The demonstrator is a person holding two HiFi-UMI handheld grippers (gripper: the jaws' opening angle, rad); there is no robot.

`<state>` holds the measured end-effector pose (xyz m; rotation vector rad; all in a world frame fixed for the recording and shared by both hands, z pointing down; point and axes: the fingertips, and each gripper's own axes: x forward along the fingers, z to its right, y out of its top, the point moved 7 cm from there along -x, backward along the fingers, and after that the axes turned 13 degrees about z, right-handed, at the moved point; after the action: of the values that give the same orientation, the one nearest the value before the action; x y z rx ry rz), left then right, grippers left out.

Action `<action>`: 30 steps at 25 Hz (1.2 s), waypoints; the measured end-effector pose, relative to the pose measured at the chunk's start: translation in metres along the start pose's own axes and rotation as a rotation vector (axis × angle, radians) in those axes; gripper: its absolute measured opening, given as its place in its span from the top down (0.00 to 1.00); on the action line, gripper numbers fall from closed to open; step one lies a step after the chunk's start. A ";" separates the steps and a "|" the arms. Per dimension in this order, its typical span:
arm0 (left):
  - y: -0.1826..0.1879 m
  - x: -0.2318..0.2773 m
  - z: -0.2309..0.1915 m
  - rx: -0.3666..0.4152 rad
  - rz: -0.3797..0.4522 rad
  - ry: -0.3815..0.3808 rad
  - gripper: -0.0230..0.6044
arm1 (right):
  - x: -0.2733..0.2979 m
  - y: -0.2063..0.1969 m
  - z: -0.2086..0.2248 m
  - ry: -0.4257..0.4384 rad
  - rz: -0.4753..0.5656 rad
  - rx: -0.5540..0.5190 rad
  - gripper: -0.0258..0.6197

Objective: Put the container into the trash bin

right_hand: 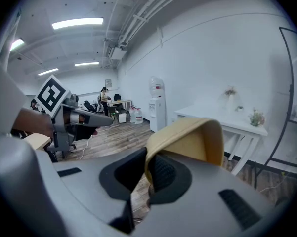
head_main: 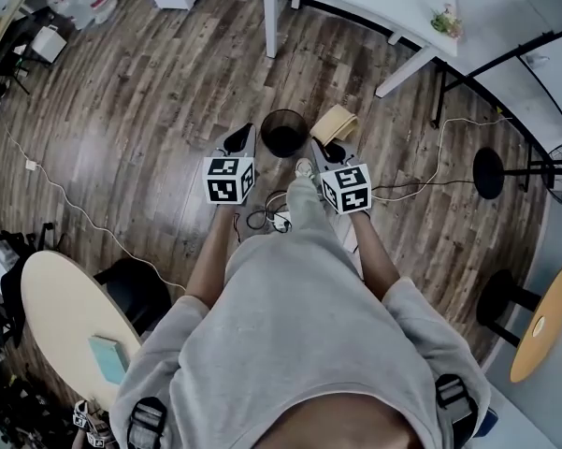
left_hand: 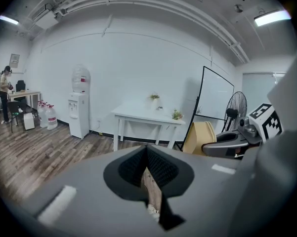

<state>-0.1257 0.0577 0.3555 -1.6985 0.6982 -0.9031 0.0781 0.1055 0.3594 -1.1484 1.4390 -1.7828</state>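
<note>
Container [head_main: 335, 124], tan and thin-walled, sits just right of centre in the upper half of the head view. It is held clear of the wooden floor, just beside the right rim of the trash bin and not yet over its mouth.

At centre left, the left gripper [head_main: 244, 136] has its jaws drawn together with nothing between them. Only a sliver of floor shows in its own view. It points toward the left side of the bin.

At centre, the trash bin [head_main: 284, 132] is round, dark and open-topped. The person's shoe [head_main: 304, 168] is just below it, with coiled cables [head_main: 262, 219] on the floor close by.

To the right, the right gripper [right_hand: 147, 168] is clamped narrowly on one curled edge of the container.

Risks, as a judgement:
- Letting go here would likely drop the container on the floor beside the bin.
- A pinch on one thin edge may let the container slip or swing.
- The container looks nearly as wide as the bin's mouth, so it may catch on the rim.
- A step could nudge the bin or snag the cables.

Neither gripper view shows the bin. Its inside is too dark to read, and most of the container's body is cut off.
</note>
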 end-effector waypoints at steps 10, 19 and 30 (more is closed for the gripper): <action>0.024 0.091 -0.015 -0.005 -0.051 0.056 0.95 | 0.069 0.021 0.083 0.061 -0.019 0.025 0.92; 0.043 0.163 -0.027 -0.023 -0.080 0.125 0.95 | 0.128 0.040 0.146 0.146 -0.038 0.027 0.92; 0.039 0.209 -0.045 -0.046 -0.144 0.198 0.95 | 0.184 0.038 0.185 0.241 -0.071 0.057 0.92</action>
<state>-0.0498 -0.1452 0.3742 -1.7320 0.7398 -1.1762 0.1515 -0.1467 0.3813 -0.9934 1.4868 -2.0555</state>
